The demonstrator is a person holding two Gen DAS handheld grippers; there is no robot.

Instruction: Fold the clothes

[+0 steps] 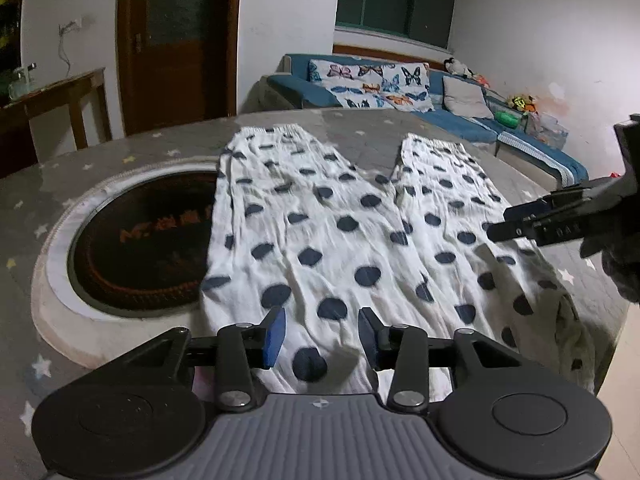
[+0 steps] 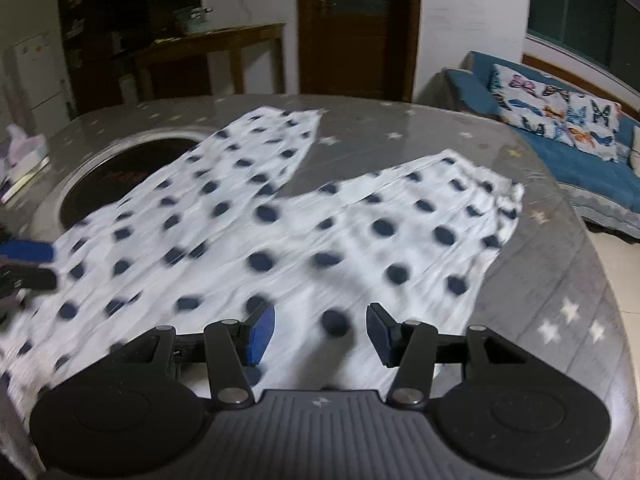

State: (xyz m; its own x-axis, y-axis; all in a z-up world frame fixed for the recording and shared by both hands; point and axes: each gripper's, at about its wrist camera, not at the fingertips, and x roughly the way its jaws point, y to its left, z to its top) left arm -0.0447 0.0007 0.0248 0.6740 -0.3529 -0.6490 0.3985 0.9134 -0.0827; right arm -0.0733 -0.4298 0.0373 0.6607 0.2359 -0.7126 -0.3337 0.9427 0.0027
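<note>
White trousers with dark blue dots (image 1: 328, 232) lie flat on the round table, legs spread apart and pointing away, waist at the near edge. They also show in the right wrist view (image 2: 280, 248). My left gripper (image 1: 322, 336) is open and empty just above the waist end. My right gripper (image 2: 320, 334) is open and empty over the cloth near the right leg. It shows from the side in the left wrist view (image 1: 516, 226). The left gripper's fingers (image 2: 28, 260) show at the left edge of the right wrist view.
The table (image 1: 360, 124) has a grey star-patterned cover and a round dark inset (image 1: 148, 240) on the left, partly under a trouser leg. A blue sofa with butterfly cushions (image 1: 380, 84) stands behind. A wooden side table (image 1: 60, 96) and door are at back left.
</note>
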